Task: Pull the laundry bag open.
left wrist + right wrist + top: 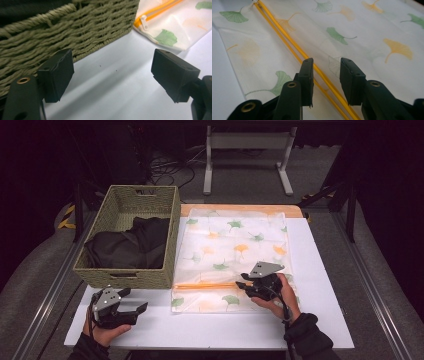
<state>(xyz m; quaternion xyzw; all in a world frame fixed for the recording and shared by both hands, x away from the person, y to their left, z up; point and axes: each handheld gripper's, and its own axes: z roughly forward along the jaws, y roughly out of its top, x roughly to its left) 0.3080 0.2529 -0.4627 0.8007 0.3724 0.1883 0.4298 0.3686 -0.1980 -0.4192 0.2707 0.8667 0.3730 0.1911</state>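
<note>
A white mesh bag (235, 245) printed with green and orange ginkgo leaves lies flat on the white board. Its orange zipper (205, 285) runs across its near part. My right gripper (242, 286) rests on the bag at the zipper's right end. In the right gripper view its jaws (327, 67) stand a little apart, open, with the zipper (294, 50) passing under the gap. My left gripper (136, 299) hovers open over bare board in front of the woven basket (125, 275). Nothing lies between its wide jaws (112, 75), and the zipper pull (143, 20) shows farther off.
The basket holds a black garment (130, 245) and stands close against the bag's left edge. The white board (200, 325) has free room along its front and right side. A grey metal stand (247, 142) stands on the floor beyond the table.
</note>
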